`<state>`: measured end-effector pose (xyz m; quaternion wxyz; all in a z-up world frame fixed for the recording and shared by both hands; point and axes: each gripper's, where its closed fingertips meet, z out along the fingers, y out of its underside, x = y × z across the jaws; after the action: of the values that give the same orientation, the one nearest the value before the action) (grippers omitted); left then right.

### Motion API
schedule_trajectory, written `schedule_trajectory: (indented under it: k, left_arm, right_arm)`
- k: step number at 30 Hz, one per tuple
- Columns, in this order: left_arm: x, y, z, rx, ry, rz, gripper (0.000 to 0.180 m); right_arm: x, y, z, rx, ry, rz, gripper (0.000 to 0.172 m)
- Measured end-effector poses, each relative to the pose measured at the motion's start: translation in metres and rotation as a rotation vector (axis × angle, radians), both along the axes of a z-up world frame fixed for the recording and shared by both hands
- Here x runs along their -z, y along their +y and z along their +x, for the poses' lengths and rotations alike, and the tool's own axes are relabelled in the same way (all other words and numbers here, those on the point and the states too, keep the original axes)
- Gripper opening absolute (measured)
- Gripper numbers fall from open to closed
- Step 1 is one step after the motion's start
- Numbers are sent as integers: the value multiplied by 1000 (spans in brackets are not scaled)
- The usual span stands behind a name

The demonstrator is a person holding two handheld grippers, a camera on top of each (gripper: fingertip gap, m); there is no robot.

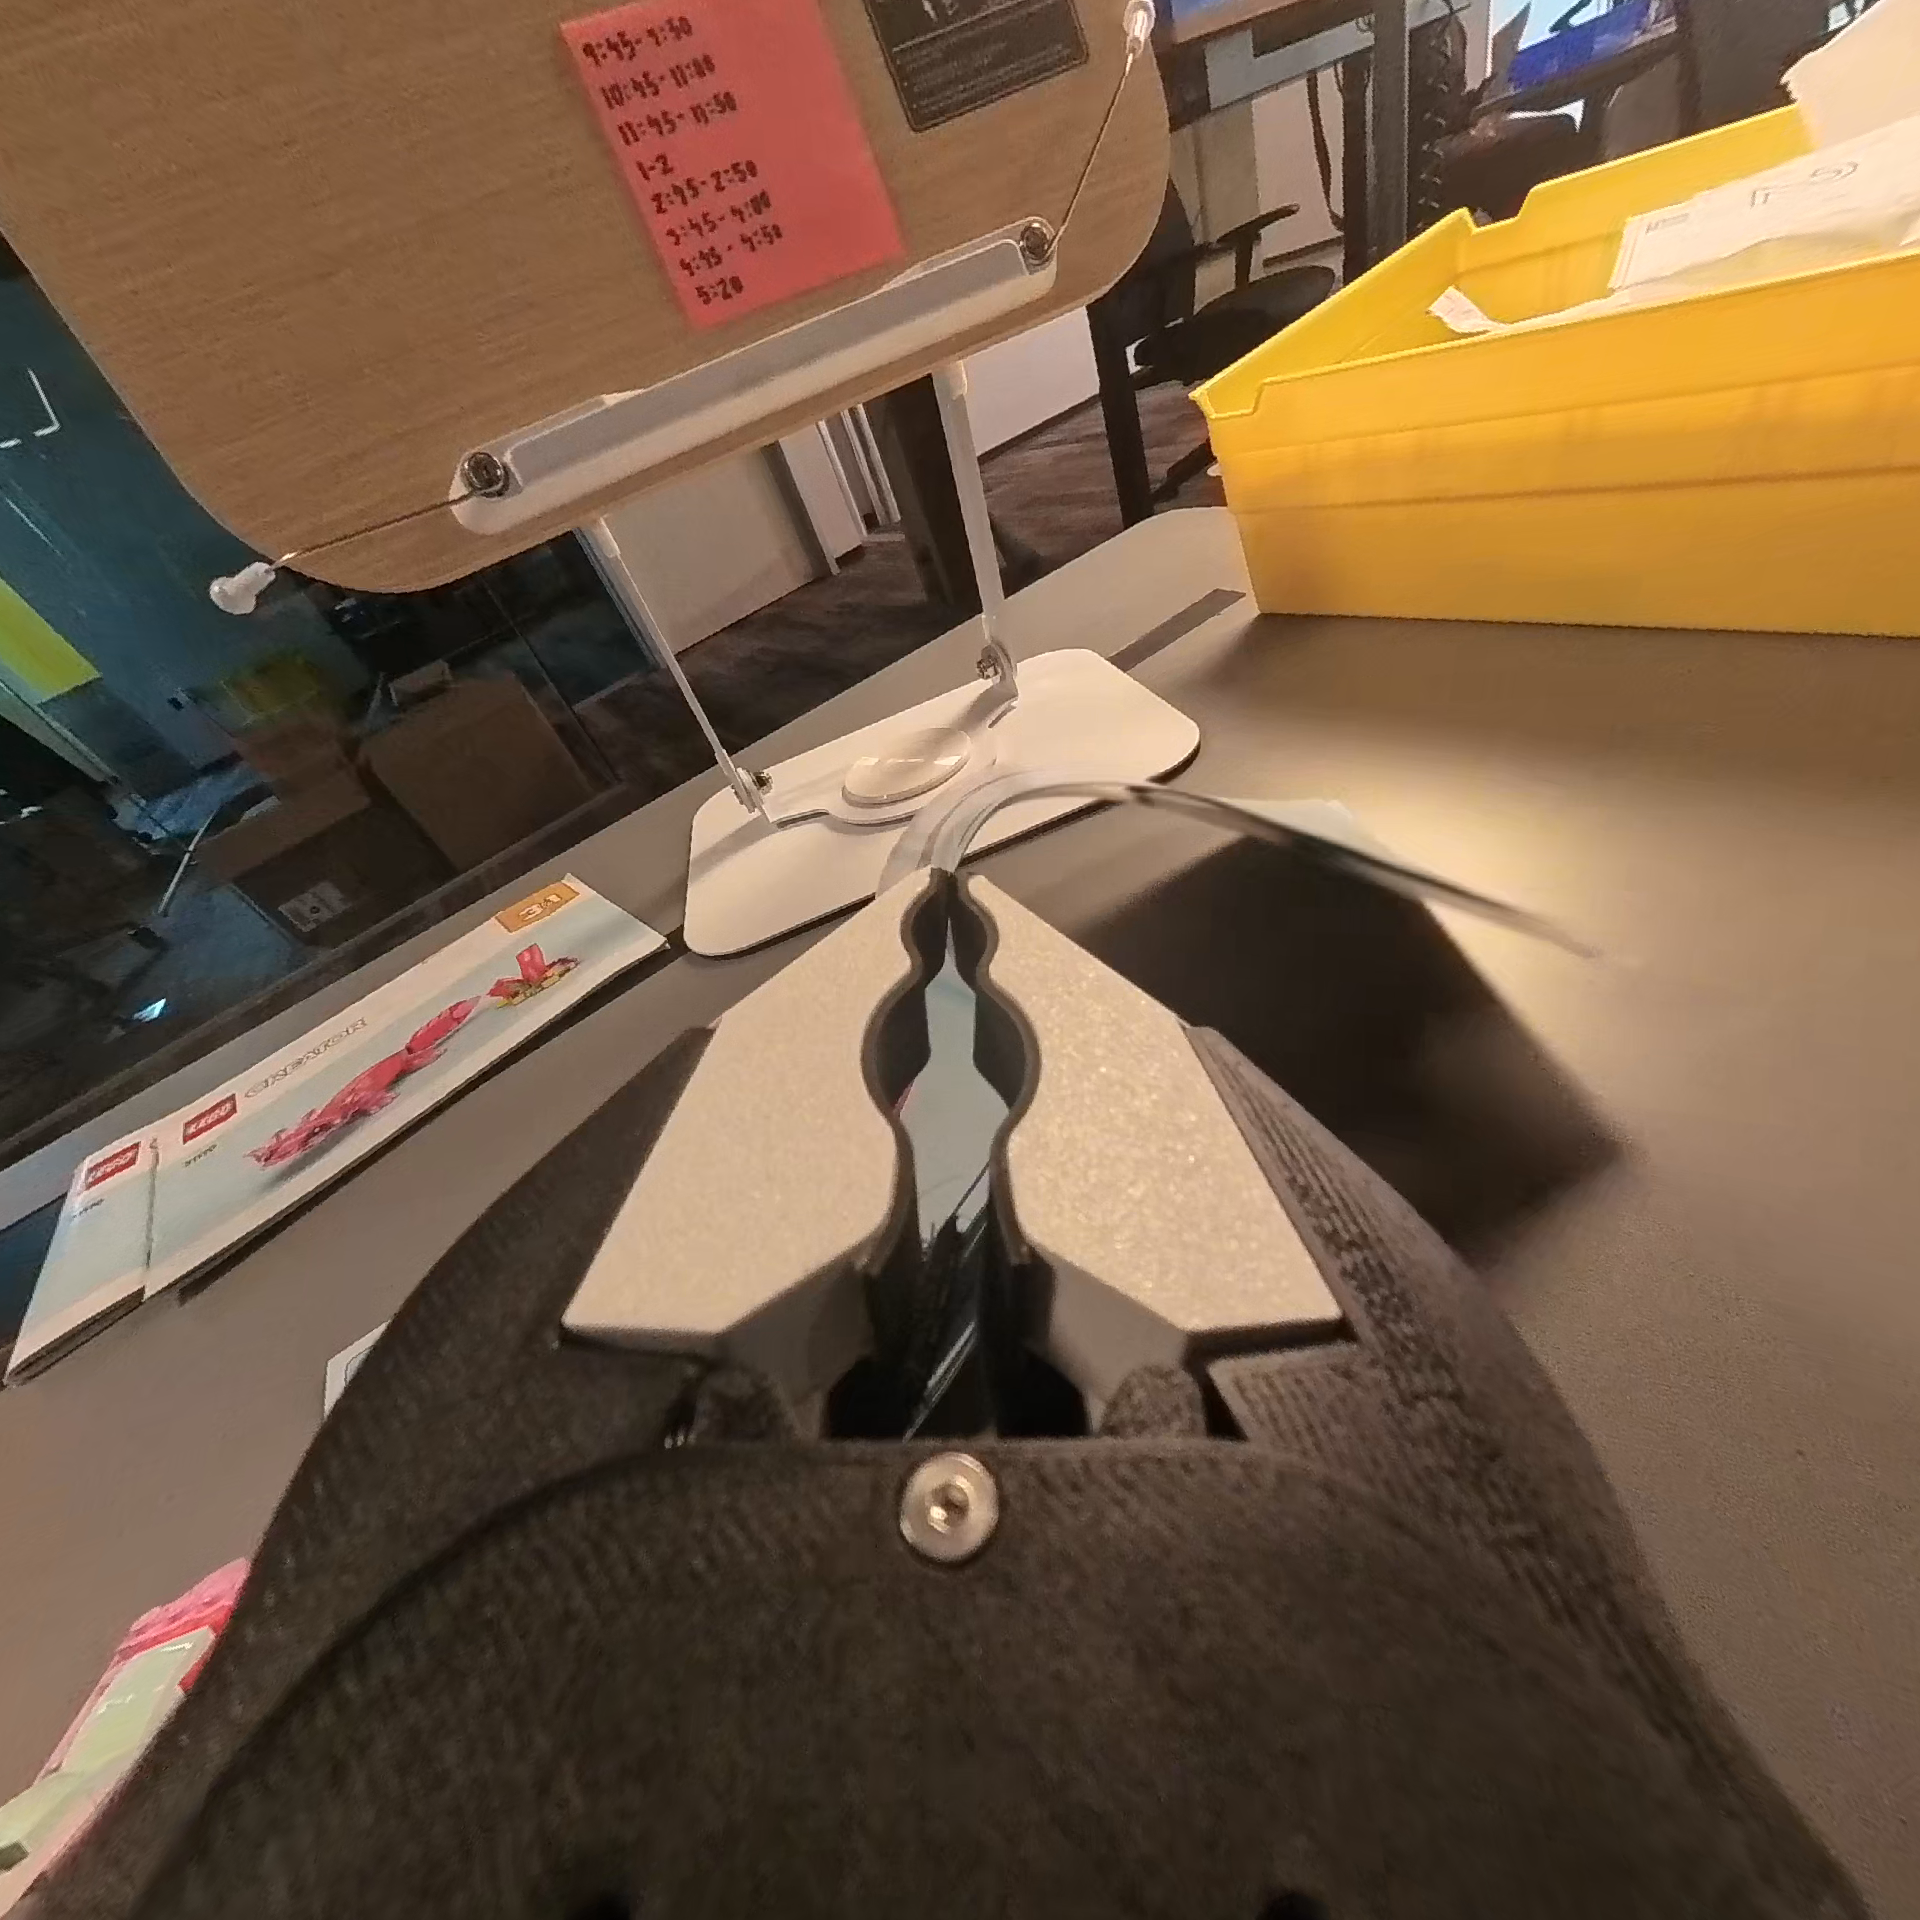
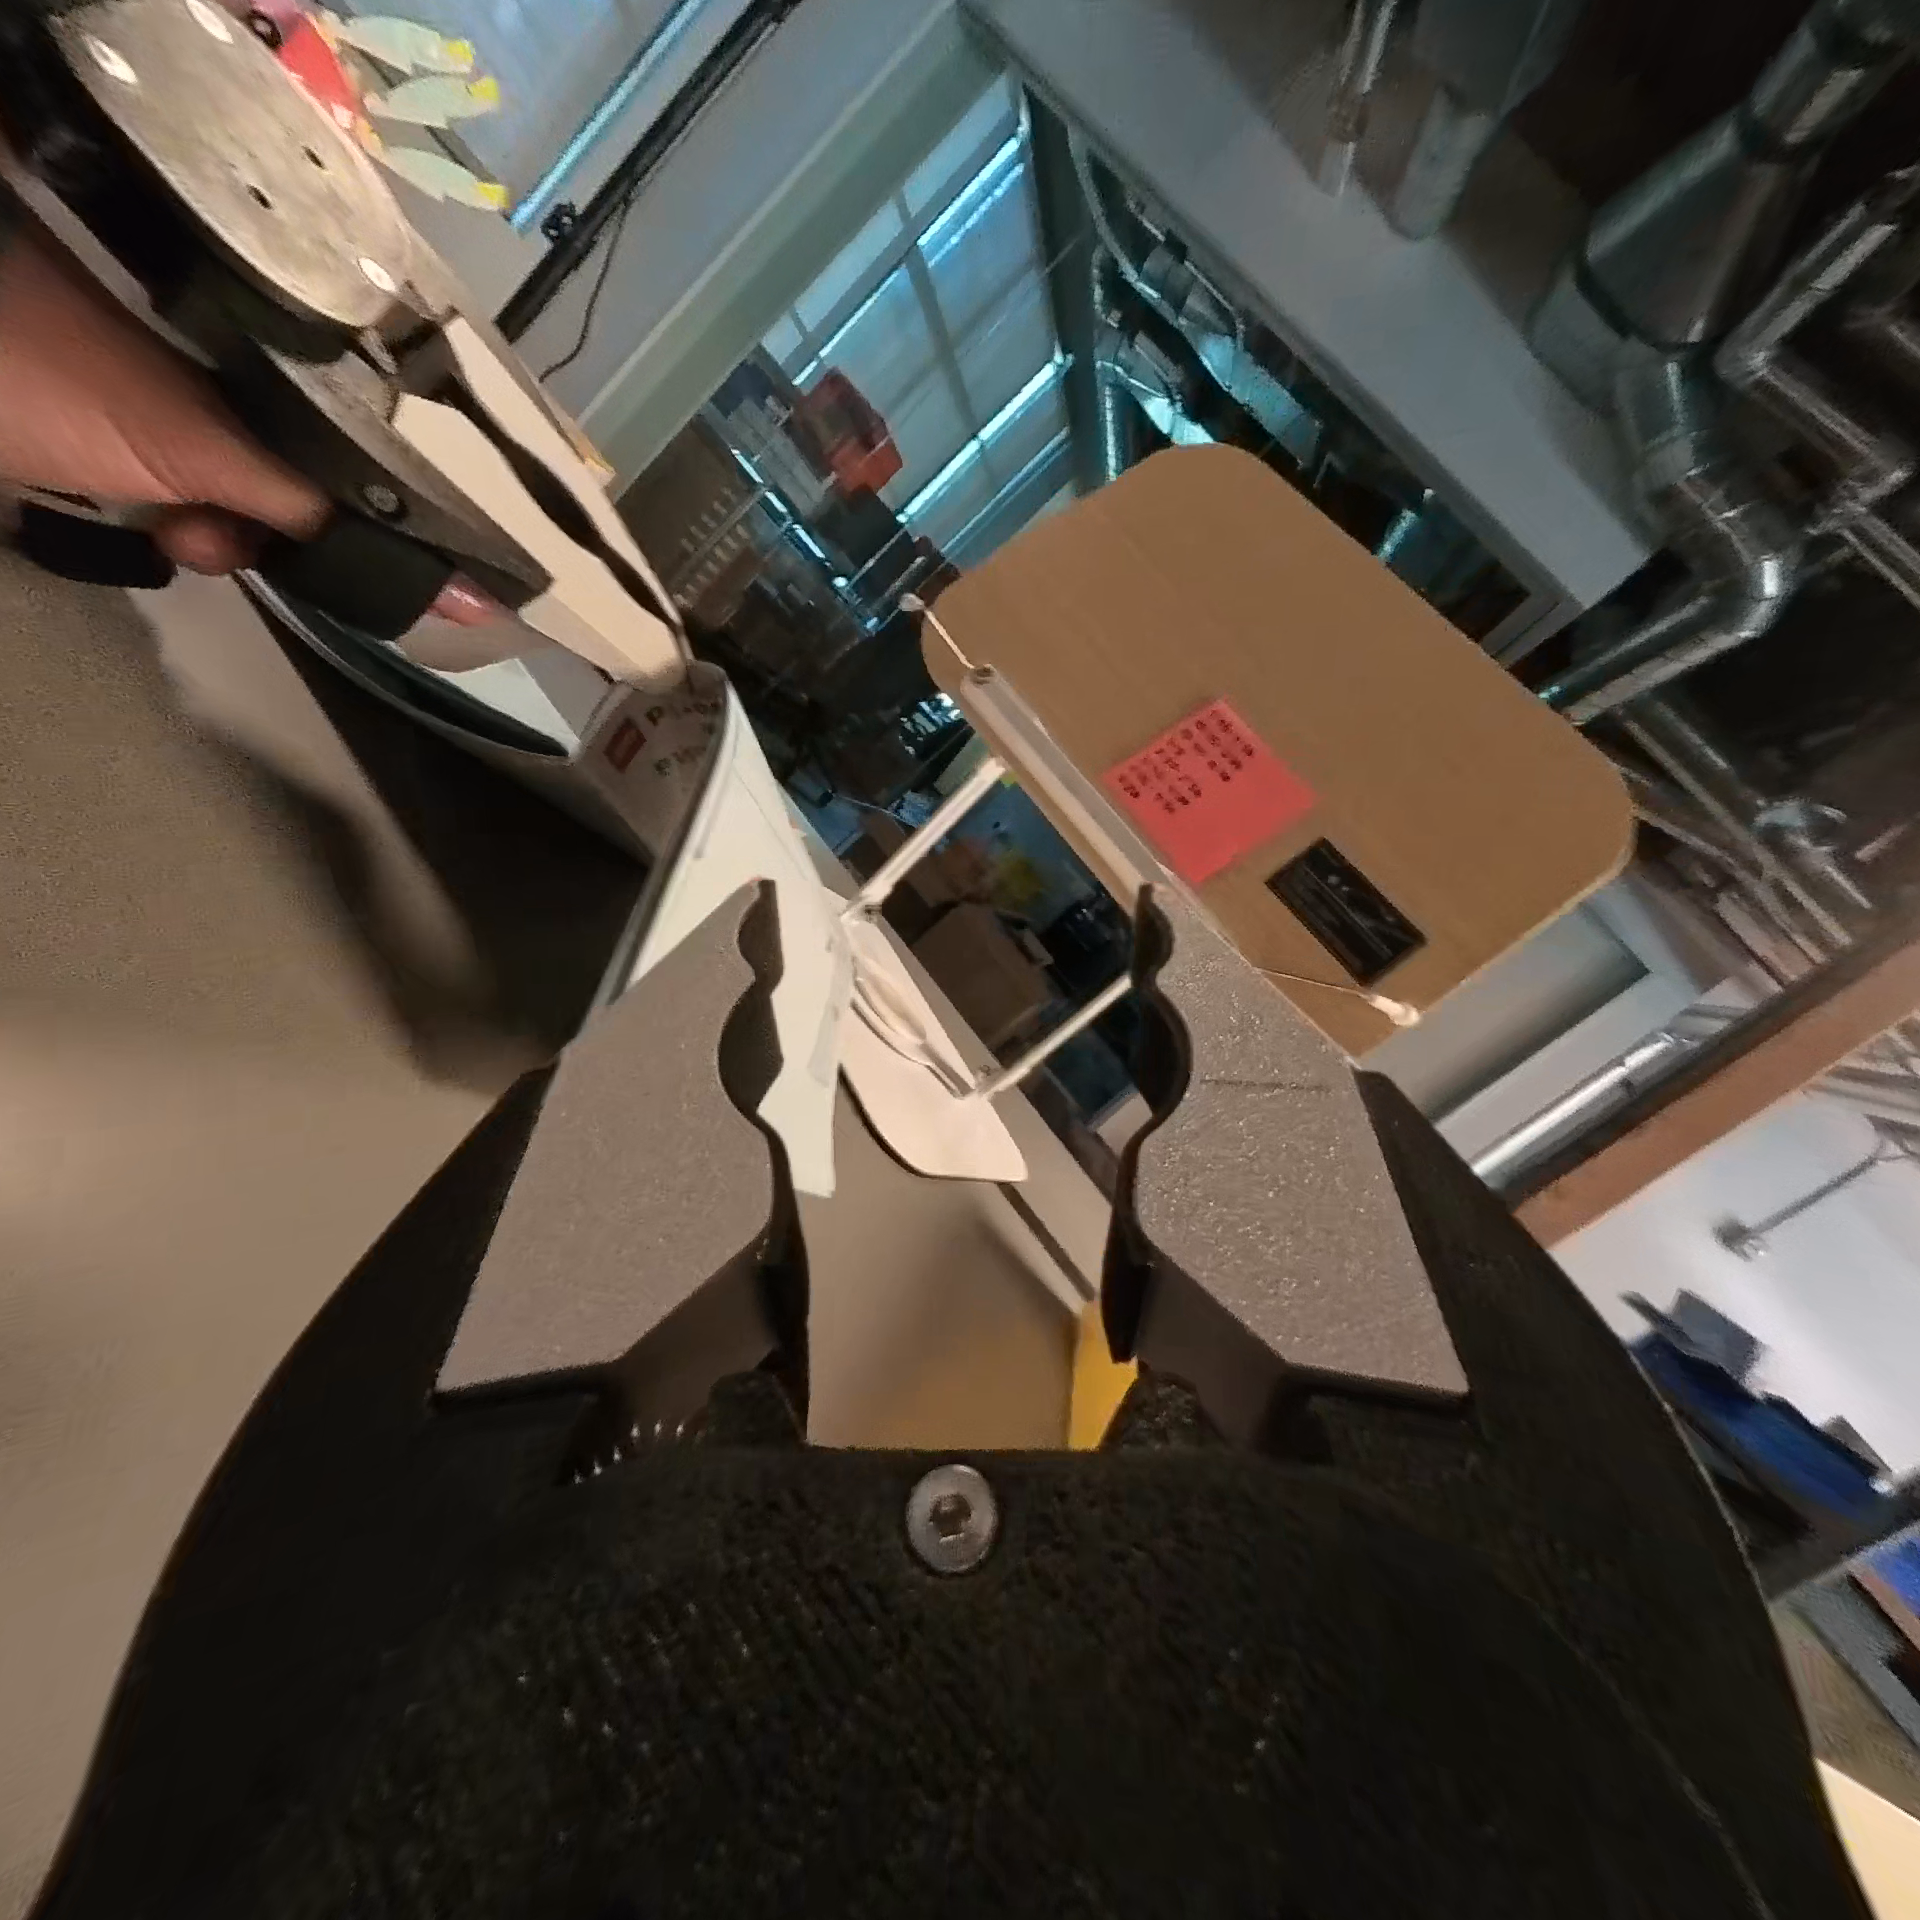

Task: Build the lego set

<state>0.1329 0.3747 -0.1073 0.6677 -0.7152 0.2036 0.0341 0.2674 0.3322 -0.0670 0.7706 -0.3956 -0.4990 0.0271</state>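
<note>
Two claws over a grey surface (image 1: 1662, 831). Wood-backed stand (image 1: 520, 260) rises behind; yellow trays (image 1: 1558, 499) right. Left claw (image 1: 948, 883) clenched on a thin booklet (image 1: 1351, 842), pages bowing. Right claw (image 2: 956, 935) released, grasping nothing.

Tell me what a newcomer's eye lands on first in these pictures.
The tilted wooden board on a white stand, with a pink note stuck on it, fills the upper left wrist view. Below it the left gripper is shut on a thin booklet that curls off to the right above the grey table. Stacked yellow trays sit at the right, and the right gripper stands open, facing the stand.
</note>
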Motion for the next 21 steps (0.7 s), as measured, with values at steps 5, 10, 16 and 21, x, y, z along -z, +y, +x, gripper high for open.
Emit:
schedule_trajectory:
  k: [5, 10, 16, 21]
  left_arm:
    - [0, 0, 0, 1, 2, 0, 0]
    - [0, 0, 0, 2, 3, 1, 0]
    - [0, 0, 0, 0, 7, 2, 0]
    - [0, 0, 0, 0, 6, 2, 0]
  right_arm:
    - [21, -4, -22, -29, -86, -70, 53]
    - [47, 5, -35, 49, -232, -68, 37]
    - [66, 8, -42, 38, -294, -127, 27]
    - [68, 20, -38, 147, -346, -56, 20]
